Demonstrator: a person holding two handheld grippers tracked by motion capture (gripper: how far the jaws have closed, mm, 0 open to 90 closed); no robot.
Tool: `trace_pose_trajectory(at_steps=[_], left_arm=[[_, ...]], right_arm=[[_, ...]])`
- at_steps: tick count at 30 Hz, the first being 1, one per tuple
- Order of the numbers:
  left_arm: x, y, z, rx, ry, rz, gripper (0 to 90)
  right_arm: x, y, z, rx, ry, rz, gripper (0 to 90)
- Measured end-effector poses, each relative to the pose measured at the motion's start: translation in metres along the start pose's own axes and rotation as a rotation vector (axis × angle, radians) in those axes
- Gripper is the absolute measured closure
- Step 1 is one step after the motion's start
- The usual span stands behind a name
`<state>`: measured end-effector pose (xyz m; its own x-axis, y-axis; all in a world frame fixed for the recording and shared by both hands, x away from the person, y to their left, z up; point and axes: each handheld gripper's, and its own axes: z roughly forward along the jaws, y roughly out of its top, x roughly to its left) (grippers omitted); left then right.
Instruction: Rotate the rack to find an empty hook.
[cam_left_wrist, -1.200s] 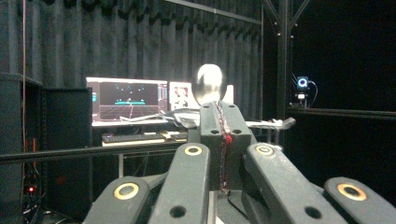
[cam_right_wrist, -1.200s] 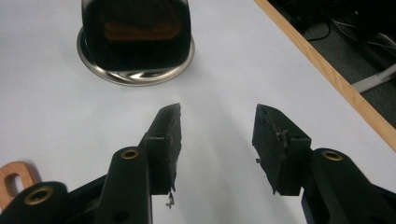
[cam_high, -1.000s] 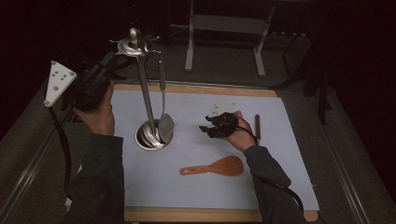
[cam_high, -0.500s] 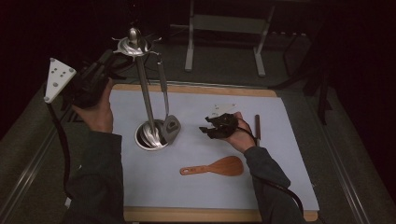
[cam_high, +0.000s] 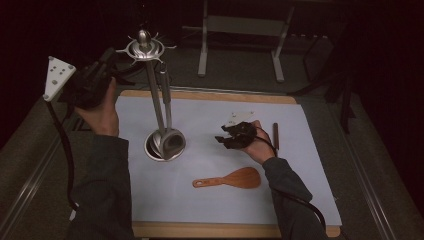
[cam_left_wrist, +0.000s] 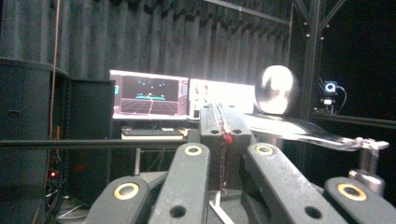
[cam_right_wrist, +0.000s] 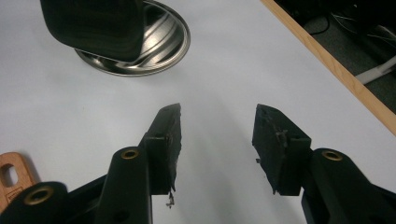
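Left gripper (cam_high: 107, 62): held raised at the left edge of the table, level with the crown (cam_high: 144, 49) of the utensil stand; jaws seen closed together in the left gripper view, nothing seen between them.
Right gripper (cam_high: 226, 138): held low over the white mat (cam_high: 300, 150), jaws spread apart, nothing gripped; bare mat is seen between the pads (cam_right_wrist: 170, 135).
Utensil stand: upright, its round steel base (cam_high: 165, 145) set on the left half of the mat.
Hanging spatula (cam_high: 167, 120): hung from the crown, its dark blade over the base.
Wooden spatula (cam_high: 230, 178): laid flat on the mat, near the right hand.
Dark stick (cam_high: 275, 136): laid on the mat, just beside the right hand.
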<state>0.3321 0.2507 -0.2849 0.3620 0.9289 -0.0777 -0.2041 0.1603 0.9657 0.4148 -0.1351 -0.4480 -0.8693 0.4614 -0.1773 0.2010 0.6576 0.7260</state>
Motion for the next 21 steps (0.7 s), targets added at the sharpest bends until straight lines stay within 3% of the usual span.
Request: trace_pose_trajectory(at_steps=[7, 11, 16, 21], left_arm=[[0.0113, 0.0006, 0.0085, 0.033, 0.038, -0.019, 90.0], [0.0111, 0.0000, 0.0106, 0.040, 0.044, -0.007, 90.0], [0.0089, 0.0016, 0.0057, 0.016, 0.029, -0.007, 90.0], [0.0047, 0.0029, 0.0039, 0.004, 0.005, 0.021, 90.0]], right_arm=[[-0.0005, -0.0018, 0.0014, 0.004, 0.001, 0.003, 51.5], [-0.0006, -0.0032, 0.0019, 0.006, 0.003, 0.008, 51.6], [-0.0018, -0.0061, 0.0012, 0.009, 0.000, 0.010, 51.6], [-0.0031, -0.0089, 0.0007, 0.011, -0.003, 0.014, 51.6]])
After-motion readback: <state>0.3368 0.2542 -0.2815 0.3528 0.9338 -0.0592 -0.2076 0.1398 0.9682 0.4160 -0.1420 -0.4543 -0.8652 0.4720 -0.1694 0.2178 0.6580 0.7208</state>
